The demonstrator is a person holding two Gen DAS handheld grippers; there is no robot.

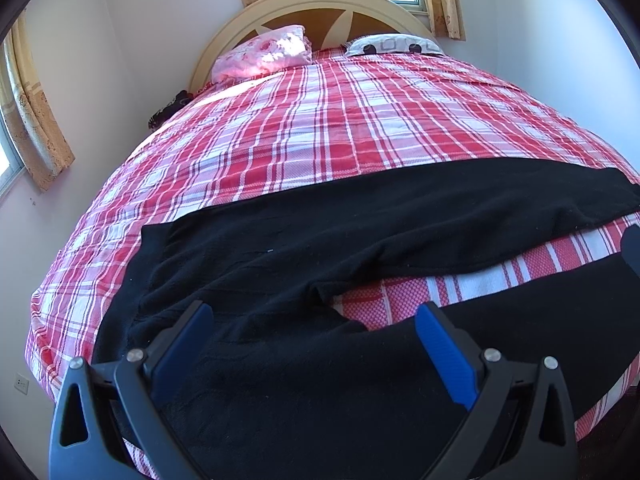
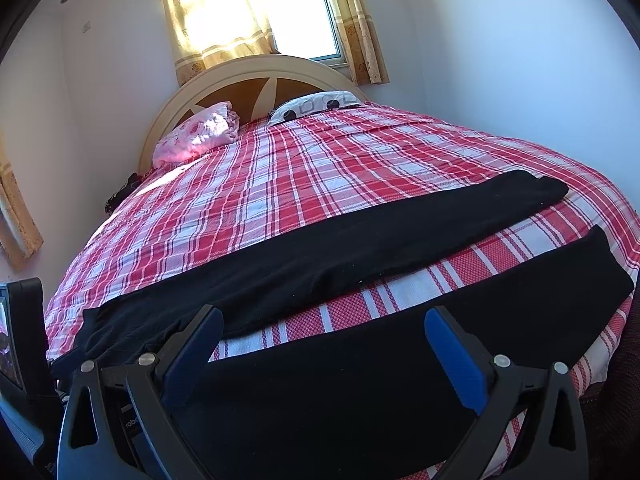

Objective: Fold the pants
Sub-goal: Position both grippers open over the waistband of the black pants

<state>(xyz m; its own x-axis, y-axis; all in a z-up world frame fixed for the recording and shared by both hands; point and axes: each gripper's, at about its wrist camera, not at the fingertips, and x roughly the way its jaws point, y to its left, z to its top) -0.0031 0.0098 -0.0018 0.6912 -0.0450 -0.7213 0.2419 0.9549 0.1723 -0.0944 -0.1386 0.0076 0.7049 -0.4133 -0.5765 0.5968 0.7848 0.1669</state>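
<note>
Black fleece pants [image 1: 320,248] laid flat on red plaid bedsheet [image 1: 304,120], legs apart, directly ahead of jaws — no fold made. Left gripper [image 1: 314,332], right gripper [image 2: 324,334] — jaws spread, nothing pinched.

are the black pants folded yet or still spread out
Spread out. The black pants lie flat across the plaid bedspread, both legs apart with a strip of bedspread showing between them; no fold is visible.

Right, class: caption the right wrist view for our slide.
Open right tongs hover over black pants spread flat on a plaid bed.
</note>
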